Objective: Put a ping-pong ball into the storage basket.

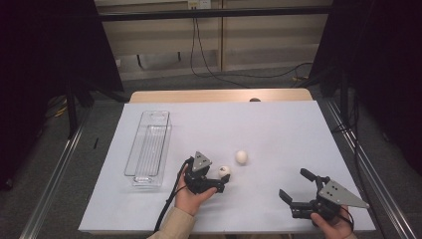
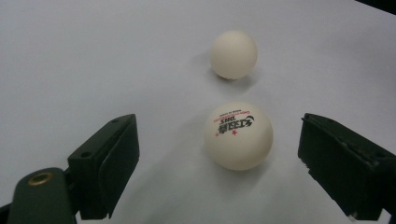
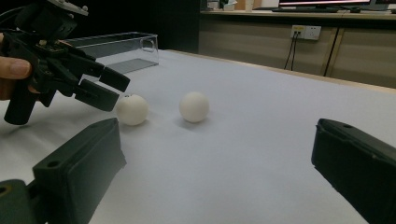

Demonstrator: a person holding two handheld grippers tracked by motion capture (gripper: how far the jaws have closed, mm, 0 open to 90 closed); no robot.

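Clear bin [image 1: 148, 149]: lying empty on the sheet's left side, long and narrow, its length running away from the person.
White sheet [image 1: 278, 129]: covering almost the whole table top.
Wooden table edge [image 1: 219, 95]: showing as a tan strip past the sheet's far end.
Wall socket [image 3: 304, 31]: sitting on the pale panel beyond the table, two dark cords hanging down from it.
Black cables [image 1: 239, 74]: trailing across the grey floor behind the table.
Metal rails [image 1: 52, 174]: running along the floor on both sides of the table.
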